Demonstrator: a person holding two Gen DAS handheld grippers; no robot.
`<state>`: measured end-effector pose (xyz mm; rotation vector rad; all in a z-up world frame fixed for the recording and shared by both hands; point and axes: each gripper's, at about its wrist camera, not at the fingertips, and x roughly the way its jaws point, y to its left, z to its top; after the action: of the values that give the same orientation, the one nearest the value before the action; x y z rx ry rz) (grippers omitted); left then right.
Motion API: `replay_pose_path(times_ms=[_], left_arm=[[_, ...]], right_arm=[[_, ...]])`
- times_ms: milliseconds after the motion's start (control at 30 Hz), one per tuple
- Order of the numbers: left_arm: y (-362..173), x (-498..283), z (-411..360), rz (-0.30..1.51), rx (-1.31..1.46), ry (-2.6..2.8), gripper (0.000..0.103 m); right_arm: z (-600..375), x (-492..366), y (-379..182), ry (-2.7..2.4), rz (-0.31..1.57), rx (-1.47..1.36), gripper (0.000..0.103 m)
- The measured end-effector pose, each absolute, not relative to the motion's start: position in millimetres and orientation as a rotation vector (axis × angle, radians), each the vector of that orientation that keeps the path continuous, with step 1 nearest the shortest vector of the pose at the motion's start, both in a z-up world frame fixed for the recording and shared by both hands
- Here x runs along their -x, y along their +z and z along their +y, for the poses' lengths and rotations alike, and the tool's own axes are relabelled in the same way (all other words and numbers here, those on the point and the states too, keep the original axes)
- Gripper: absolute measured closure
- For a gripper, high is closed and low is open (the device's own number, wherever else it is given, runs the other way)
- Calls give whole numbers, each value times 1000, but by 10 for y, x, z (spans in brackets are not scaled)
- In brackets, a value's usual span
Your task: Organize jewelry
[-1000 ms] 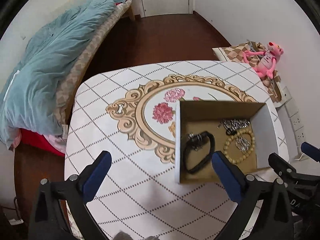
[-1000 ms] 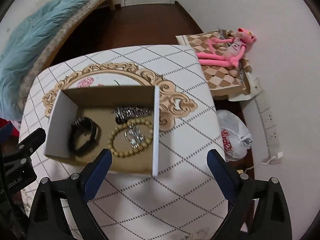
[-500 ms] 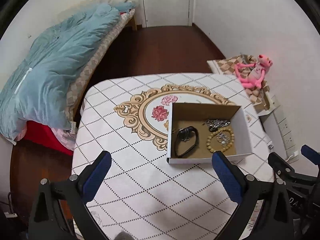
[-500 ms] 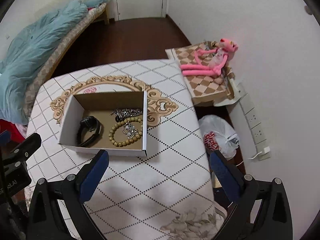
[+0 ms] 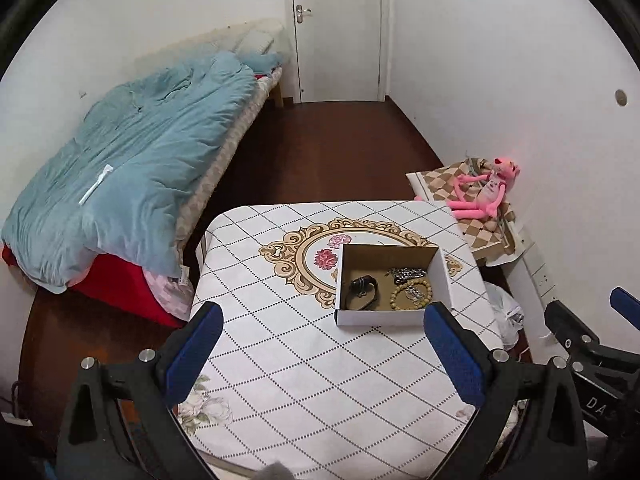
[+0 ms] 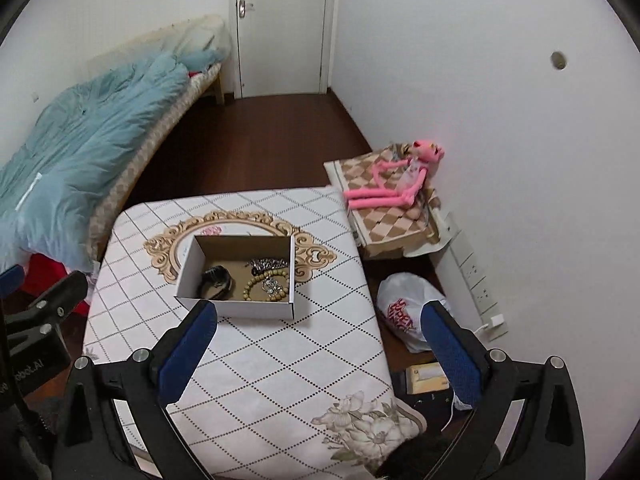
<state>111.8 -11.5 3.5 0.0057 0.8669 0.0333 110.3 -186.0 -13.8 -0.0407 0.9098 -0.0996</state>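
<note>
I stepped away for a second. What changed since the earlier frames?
Both grippers, left gripper and right gripper, pulled up and back from the cardboard box, still open and empty. The black band, bead bracelet and silver chain stayed inside.

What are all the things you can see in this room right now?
Open cardboard box: one, white outside, brown inside, on the table.
Black band bracelet: one, in the box, left side.
Tan wooden bead bracelet: one, in the box, right side.
Silver chain jewelry: a tangle, count unclear, in the box.
Patterned table: one, white.
Pink plush toy: one, on a checkered cushion.
Blue quilt: one, on the bed.
White plastic bag: one, on the floor.
White door: one, shut.
Left gripper: one, blue pads, open.
Right gripper: one, blue pads, open.
</note>
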Motion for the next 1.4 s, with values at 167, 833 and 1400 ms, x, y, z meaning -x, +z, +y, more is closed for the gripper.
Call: replay_pose_path(times_ms=[167,833,1400], left_arm=[[196,-926,-84,858,19,17,0],[445,-709,-74,863,23,33,0],[63,-1386,-109,991,-5,61,0]], right_arm=[[-1853,-853,136,-98,863,39,0],[-1838,-608,514,-85,841,33,0],[-1855,-1391,20,-103,988,68,0]])
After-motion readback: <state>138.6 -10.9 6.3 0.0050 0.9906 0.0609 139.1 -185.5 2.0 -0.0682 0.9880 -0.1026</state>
